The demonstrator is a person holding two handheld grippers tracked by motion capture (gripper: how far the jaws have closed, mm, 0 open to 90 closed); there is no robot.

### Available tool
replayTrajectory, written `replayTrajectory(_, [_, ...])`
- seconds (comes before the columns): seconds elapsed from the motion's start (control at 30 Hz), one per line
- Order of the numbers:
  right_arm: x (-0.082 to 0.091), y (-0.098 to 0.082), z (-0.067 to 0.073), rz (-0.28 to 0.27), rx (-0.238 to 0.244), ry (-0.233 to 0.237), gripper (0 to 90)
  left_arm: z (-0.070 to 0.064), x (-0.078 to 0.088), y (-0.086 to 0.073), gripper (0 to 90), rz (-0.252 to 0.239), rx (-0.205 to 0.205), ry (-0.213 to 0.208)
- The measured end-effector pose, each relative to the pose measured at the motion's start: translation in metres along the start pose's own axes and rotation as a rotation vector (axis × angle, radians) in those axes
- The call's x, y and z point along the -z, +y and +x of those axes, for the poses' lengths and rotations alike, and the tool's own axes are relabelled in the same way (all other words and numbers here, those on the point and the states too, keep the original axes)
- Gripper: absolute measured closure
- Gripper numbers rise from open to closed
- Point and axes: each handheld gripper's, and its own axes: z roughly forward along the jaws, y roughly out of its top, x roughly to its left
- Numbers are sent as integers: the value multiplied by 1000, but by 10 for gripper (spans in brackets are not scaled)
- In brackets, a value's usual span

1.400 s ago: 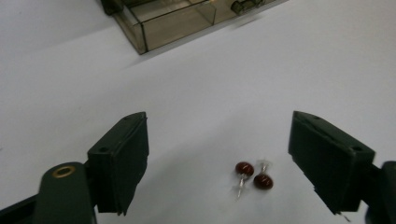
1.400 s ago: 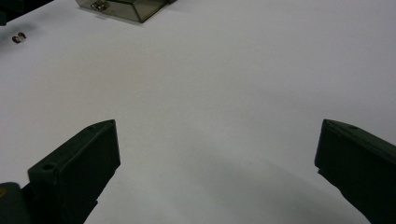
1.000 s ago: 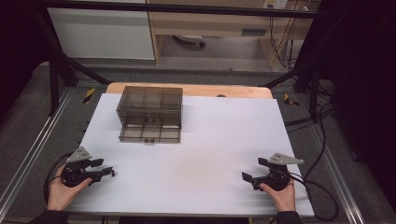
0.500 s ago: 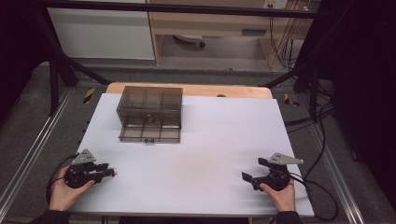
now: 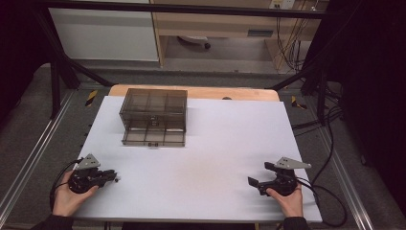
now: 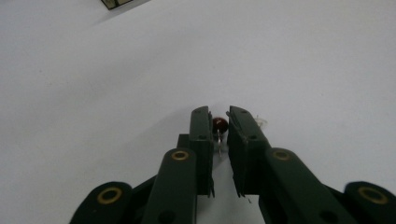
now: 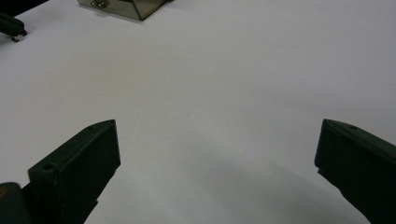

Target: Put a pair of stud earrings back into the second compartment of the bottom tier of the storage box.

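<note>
My left gripper [image 5: 115,177] lies low at the white table's near left, pointing right. In the left gripper view its jaws [image 6: 219,114] have just been closing and stand almost together, pinching a small dark red bead-like part [image 6: 220,124] with thin metal legs. A tiny clear bit [image 6: 261,122] lies just outside the right jaw. My right gripper [image 5: 252,182] rests at the near right, pointing left. In its own view the right gripper [image 7: 217,135] stands wide open, with bare table between its jaws.
A smoky transparent drawer box [image 5: 153,115] stands at the far left of the white tabletop [image 5: 230,143], its lower drawer pulled out slightly. Its corner shows in the gripper views [image 6: 116,3] [image 7: 126,7]. Metal frame rails run along both table sides.
The left gripper's jaws have drawn together. Both hands have stayed where they were.
</note>
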Motion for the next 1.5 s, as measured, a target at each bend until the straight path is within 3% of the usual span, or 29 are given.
replayTrajectory(0.87, [-1,-1,0,8,5,3,7,-3,7,12,816,-46,34,0])
replayTrajectory(1.23, [-2,-1,0,12,6,3,7,-10,2,29,816,-41,25,14])
replayTrajectory(1.5, [-2,-1,0,14,8,3,7,-17,-3,43,816,-38,12,1])
